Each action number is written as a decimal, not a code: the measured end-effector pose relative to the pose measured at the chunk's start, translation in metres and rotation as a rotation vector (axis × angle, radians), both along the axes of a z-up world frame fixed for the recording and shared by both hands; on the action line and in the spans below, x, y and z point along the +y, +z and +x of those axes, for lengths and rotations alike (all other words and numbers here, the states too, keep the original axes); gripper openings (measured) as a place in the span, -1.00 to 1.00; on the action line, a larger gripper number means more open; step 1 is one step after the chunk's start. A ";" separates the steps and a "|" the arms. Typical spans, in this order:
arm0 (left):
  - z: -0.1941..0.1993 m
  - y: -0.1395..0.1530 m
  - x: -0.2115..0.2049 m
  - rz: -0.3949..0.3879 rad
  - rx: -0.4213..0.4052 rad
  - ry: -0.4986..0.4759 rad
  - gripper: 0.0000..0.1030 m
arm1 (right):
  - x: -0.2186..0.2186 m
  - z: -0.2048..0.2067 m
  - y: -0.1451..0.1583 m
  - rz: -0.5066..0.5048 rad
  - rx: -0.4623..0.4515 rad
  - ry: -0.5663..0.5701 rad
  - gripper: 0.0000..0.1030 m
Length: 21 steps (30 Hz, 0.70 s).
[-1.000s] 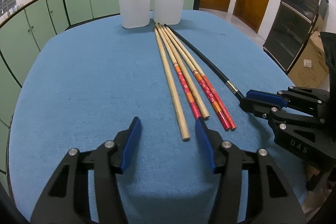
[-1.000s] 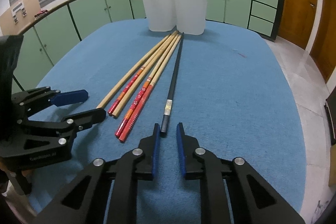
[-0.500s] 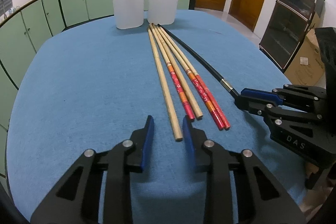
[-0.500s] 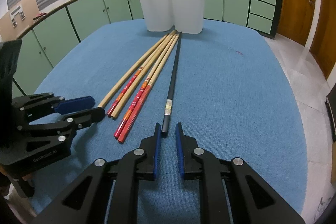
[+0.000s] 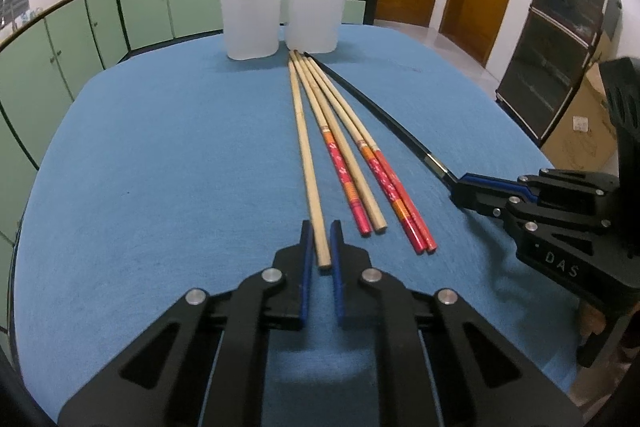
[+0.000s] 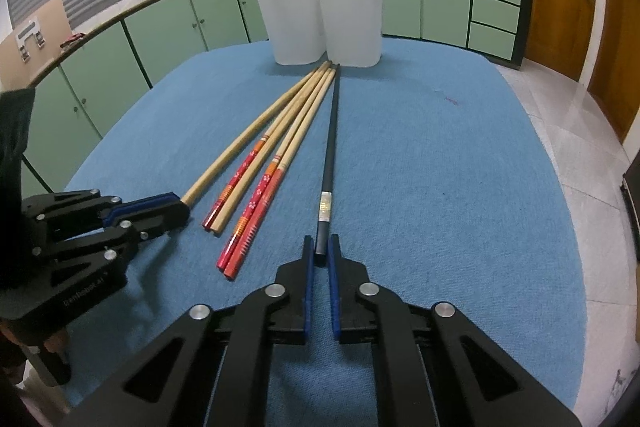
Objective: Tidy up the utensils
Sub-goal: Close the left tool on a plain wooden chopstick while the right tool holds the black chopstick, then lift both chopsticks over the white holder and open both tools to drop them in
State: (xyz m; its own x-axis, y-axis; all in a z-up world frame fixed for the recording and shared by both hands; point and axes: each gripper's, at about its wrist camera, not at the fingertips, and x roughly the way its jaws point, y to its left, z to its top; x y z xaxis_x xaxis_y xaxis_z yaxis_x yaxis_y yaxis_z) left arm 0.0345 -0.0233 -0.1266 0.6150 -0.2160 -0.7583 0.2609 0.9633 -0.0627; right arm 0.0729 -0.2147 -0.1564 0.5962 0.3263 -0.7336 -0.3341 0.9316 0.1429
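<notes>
With one red-handled and one black chopstick already standing in the white twin-cup holder [image 5: 280, 7], six lay fanned in front of it, the left gripper [image 5: 319, 247] clamped on the plain wooden chopstick [image 5: 306, 155] and the right gripper [image 6: 319, 251] on the black chopstick [image 6: 330, 147].
</notes>
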 end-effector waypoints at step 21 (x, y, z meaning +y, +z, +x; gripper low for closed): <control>-0.005 0.090 0.008 0.032 -0.153 0.031 -0.88 | -0.025 -0.009 0.091 -0.020 -0.189 -0.029 -0.88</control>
